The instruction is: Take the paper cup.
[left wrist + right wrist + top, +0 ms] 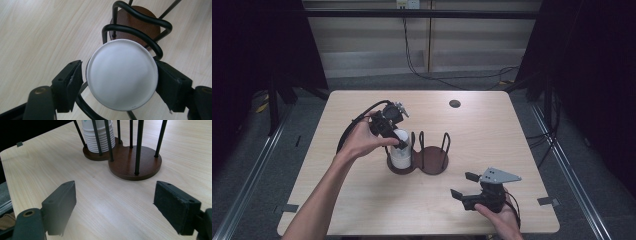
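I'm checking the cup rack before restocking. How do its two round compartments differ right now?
The left compartment holds a stack of white cups; the right compartment has a bare brown base. The left gripper sits over the left compartment with its jaws around the top cup, while nothing hangs over the right one. Both have black wire uprights.

place: lab recording booth | signs: black curtains (pixel 252 45); metal rails (pixel 247 185); trailing cables (pixel 447 77)

A pale wood-grain counter (pixel 362 210) with rounded corners stands on grey carpeted floor (pixel 257 155). A round dark cable grommet (pixel 455 103) sits toward one o'clock. Black curtains (pixel 592 60) hang at three and nine o'clock; black cables (pixel 437 75) trail below the beige panelled wall (pixel 362 45) at twelve.
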